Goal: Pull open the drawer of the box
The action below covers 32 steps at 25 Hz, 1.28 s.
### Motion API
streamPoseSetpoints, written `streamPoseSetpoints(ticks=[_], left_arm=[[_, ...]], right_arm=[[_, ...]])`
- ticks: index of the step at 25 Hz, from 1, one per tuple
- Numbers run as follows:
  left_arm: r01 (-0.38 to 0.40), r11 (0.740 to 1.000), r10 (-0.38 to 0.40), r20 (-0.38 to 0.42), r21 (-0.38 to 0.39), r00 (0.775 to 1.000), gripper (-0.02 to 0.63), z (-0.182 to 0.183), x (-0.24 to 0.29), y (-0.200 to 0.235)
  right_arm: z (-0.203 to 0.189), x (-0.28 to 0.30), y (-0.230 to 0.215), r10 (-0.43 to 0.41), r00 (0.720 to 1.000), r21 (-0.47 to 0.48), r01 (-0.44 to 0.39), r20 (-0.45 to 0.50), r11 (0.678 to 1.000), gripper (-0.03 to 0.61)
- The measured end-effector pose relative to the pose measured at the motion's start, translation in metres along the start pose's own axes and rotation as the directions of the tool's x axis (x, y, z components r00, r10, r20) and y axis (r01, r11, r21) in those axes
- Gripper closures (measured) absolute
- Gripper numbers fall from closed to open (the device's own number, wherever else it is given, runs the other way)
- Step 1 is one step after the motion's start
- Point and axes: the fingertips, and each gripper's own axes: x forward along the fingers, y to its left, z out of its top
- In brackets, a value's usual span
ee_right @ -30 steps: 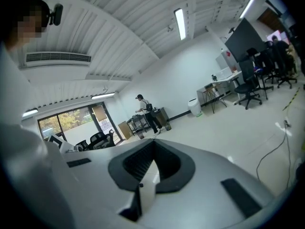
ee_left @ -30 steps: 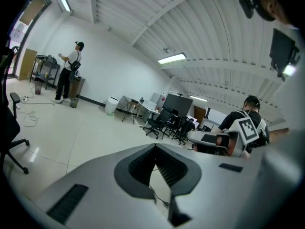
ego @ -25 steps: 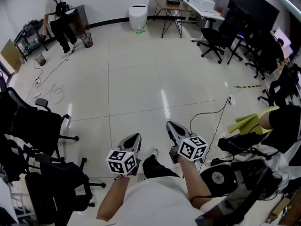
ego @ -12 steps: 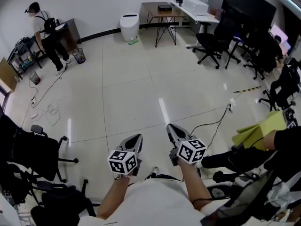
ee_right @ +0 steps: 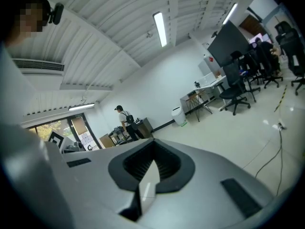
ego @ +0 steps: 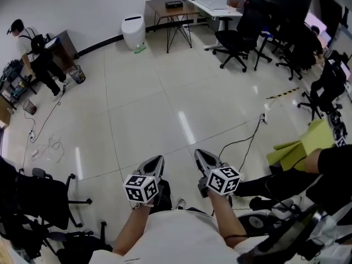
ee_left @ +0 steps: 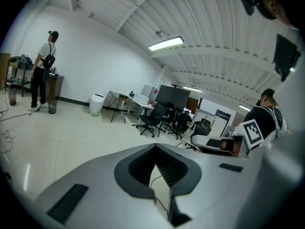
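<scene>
No box or drawer shows in any view. In the head view my left gripper (ego: 158,159) and right gripper (ego: 198,152) are held side by side in front of the person's body, over bare floor, pointing away. Each carries its marker cube (ego: 141,187) near the hand. In the left gripper view the left gripper (ee_left: 155,147) has its jaws met at the tip with nothing between them. The right gripper (ee_right: 153,142) looks the same in its own view, shut and empty, aimed across the room.
Pale tiled floor (ego: 143,109) stretches ahead. Black office chairs (ego: 236,43) stand at the far right and another chair (ego: 38,197) at near left. A cable (ego: 242,139) runs across the floor on the right. A desk (ego: 168,10), a white bin (ego: 133,32) and a person (ego: 33,54) are far off.
The head view has swung, so the far room and the person have slid left and down in the picture. Both grippers keep the same pose, shut and side by side.
</scene>
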Motion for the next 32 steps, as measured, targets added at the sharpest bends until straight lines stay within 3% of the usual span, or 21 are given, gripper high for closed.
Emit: streamPoseSetpoints(ticks=[10,15,23,32], left_arm=[[0.107,0.994,-0.107,-0.026,0.003,0.994,0.611,0.061,0.09,0.05],[0.123,0.992,-0.122,-0.053,0.022,0.991,0.611,0.1,0.13,0.078],[0.145,0.989,-0.143,-0.056,0.038,0.988,0.611,0.157,0.174,0.129],[0.178,0.983,-0.175,-0.059,0.053,0.983,0.611,0.191,0.212,0.163]], right_arm=[[0.051,0.095,-0.032,-0.032,0.999,0.027,0.031,0.038,0.999,0.591],[0.089,0.137,-0.052,-0.063,0.996,0.037,0.061,0.066,0.997,0.591],[0.117,0.218,-0.059,-0.065,0.998,0.015,0.064,0.027,0.998,0.591],[0.136,0.266,-0.073,-0.09,0.995,0.043,0.088,0.045,0.995,0.591]])
